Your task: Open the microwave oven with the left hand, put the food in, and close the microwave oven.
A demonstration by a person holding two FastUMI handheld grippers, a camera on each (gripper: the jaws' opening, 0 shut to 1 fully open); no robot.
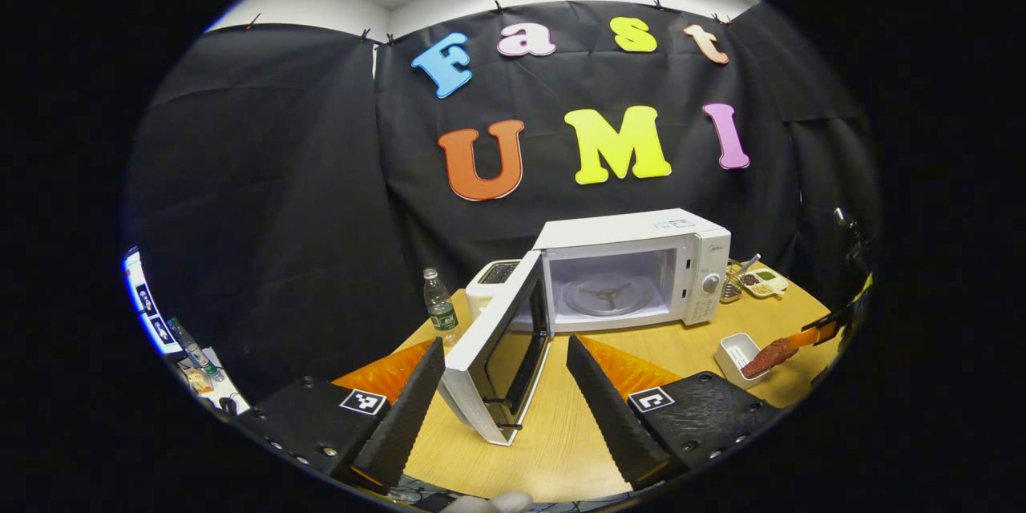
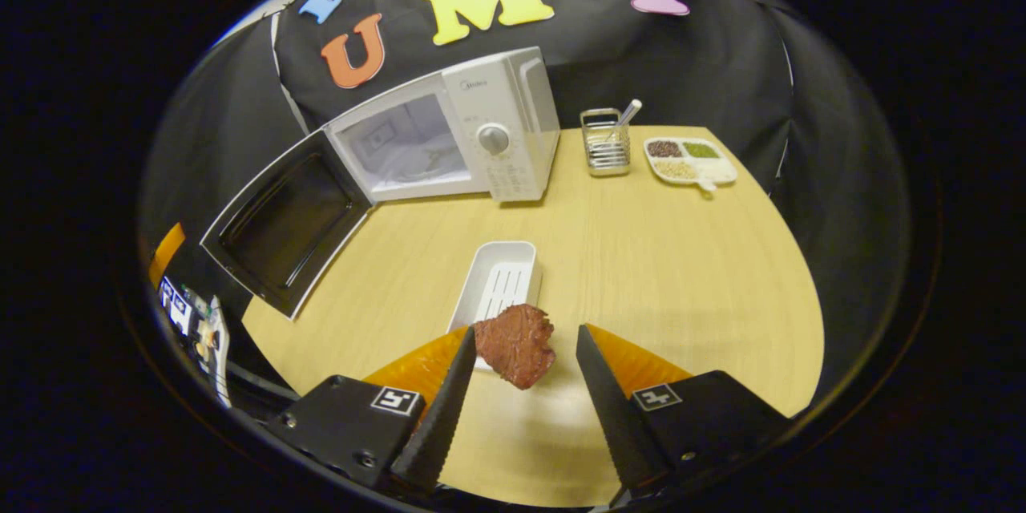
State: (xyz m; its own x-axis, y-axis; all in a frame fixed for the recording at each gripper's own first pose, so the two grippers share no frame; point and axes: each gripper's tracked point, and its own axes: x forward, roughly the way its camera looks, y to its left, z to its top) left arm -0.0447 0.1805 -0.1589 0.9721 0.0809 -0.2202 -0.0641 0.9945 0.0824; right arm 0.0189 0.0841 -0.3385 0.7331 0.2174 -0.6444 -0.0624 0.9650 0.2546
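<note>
Now microwave open, cavity bare; white tray holds nothing.

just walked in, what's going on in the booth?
The microwave has its door swung open, with the left tongs open in front of it. The right tongs have a piece of meat at their tips by the white tray; grip unclear. The meat is not in the microwave yet.
</note>
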